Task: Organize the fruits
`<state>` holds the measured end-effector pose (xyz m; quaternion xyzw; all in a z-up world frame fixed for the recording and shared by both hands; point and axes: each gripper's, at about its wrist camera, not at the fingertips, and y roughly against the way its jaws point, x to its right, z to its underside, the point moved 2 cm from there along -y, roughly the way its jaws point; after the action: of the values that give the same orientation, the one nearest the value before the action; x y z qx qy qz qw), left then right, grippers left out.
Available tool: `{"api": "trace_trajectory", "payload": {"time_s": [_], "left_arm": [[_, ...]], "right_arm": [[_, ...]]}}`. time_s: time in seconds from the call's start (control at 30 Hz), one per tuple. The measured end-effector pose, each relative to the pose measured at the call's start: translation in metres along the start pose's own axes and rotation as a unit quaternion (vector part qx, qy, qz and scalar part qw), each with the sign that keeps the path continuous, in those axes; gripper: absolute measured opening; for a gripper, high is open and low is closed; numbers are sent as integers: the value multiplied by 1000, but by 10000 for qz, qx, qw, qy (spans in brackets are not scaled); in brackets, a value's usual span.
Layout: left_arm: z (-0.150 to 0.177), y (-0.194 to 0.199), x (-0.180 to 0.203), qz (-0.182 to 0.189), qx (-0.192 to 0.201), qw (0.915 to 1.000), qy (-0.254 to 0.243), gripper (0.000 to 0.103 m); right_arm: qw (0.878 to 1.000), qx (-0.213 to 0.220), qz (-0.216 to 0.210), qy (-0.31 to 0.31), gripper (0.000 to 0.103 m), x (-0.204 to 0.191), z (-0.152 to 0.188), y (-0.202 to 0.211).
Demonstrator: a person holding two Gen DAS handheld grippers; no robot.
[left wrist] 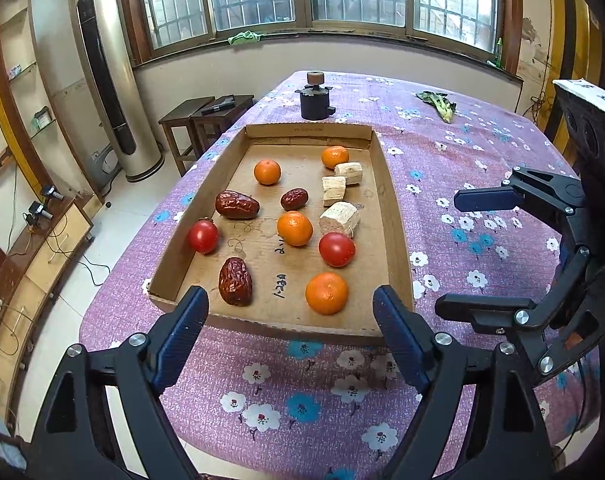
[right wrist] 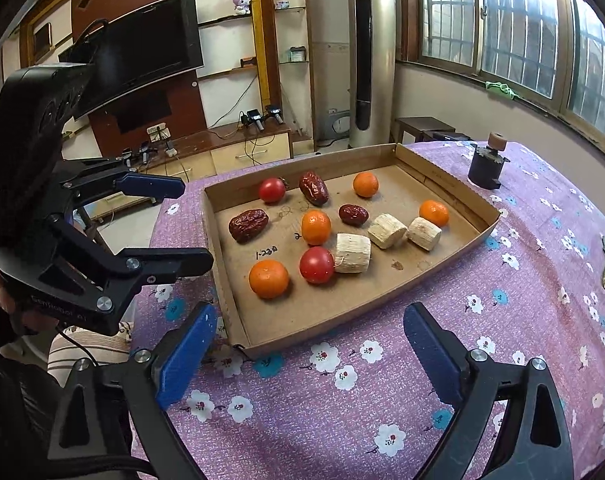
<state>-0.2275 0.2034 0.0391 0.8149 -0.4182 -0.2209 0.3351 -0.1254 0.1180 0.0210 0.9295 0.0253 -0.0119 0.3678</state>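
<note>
Blue-padded fingers (left wrist: 186,332) of the left gripper (left wrist: 290,344) stand wide apart with nothing between them, hovering over the flowered purple tablecloth (left wrist: 302,400) just short of the near edge of the cardboard tray (left wrist: 394,216). Inside the tray lie four oranges, the nearest one (left wrist: 327,293) close to the front wall, two tomatoes (left wrist: 336,249), three wrinkled red dates (left wrist: 235,287) and three pale cut chunks (left wrist: 339,219) grouped toward the right wall. At the right of this view the right gripper (left wrist: 470,252) hangs over the cloth beside the tray, its jaws spread and empty. Beyond the tray stands a small dark pot (left wrist: 315,98).

From the right wrist, the right gripper (right wrist: 310,344) shows its own blue pads held wide over the cloth at the tray's near corner (right wrist: 242,340), gripping nothing. The fruit sits scattered on the tray floor: an orange (right wrist: 268,279) and a tomato (right wrist: 317,265) nearest, the tomato touching a pale chunk (right wrist: 353,253). The left gripper (right wrist: 182,224) reaches in from the left, open, beside the tray's left wall.
</note>
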Motion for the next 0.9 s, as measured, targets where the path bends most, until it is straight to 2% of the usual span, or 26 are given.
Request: {"api": "trace_trajectory", "payload": {"time_s": [0.6, 0.9], "left_arm": [[4, -3, -2, -39, -127, 9999, 38, 85], [5, -4, -12, 150, -148, 9995, 256, 85]], "right_arm": [[10000, 41, -6, 35, 96, -3, -2, 2], [10000, 28, -11, 83, 96, -5, -4, -2]]}}
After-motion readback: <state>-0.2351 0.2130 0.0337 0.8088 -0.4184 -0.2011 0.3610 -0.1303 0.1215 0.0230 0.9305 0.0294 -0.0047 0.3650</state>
